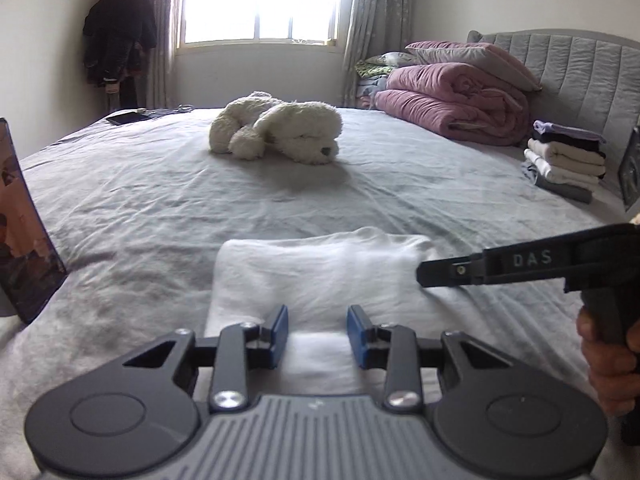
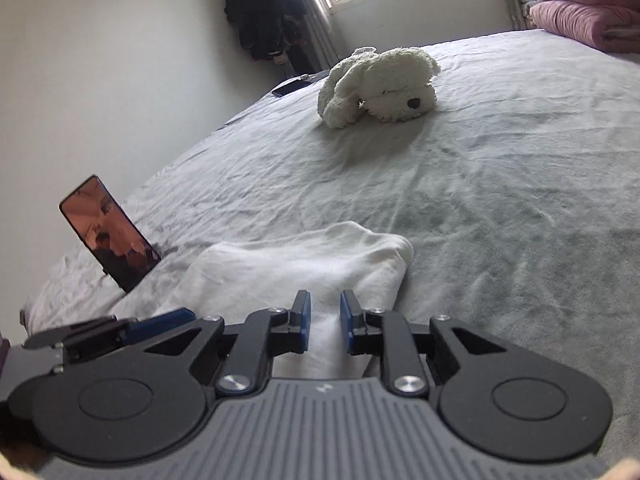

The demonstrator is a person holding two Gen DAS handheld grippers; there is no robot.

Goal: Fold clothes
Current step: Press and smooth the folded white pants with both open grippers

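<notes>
A white garment (image 1: 320, 276), folded into a rectangle, lies on the grey bed sheet (image 1: 160, 200) close in front of both grippers. My left gripper (image 1: 318, 332) is open at the garment's near edge, and white cloth shows between its blue pads (image 1: 280, 330). My right gripper (image 1: 420, 274) comes in from the right in a hand (image 1: 608, 360), its tip at the garment's right edge. In the right wrist view the right gripper (image 2: 324, 320) stands narrowly open over the garment (image 2: 288, 264). The left gripper (image 2: 120, 330) lies low beside it.
A white plush dog (image 1: 280, 128) lies mid-bed. A phone (image 2: 108, 232) is propped upright at the left edge. Folded clothes (image 1: 566, 160) are stacked at the right by the grey headboard (image 1: 580, 68), behind them pink quilts (image 1: 452, 104). A dark tablet (image 1: 128, 117) lies at the far corner.
</notes>
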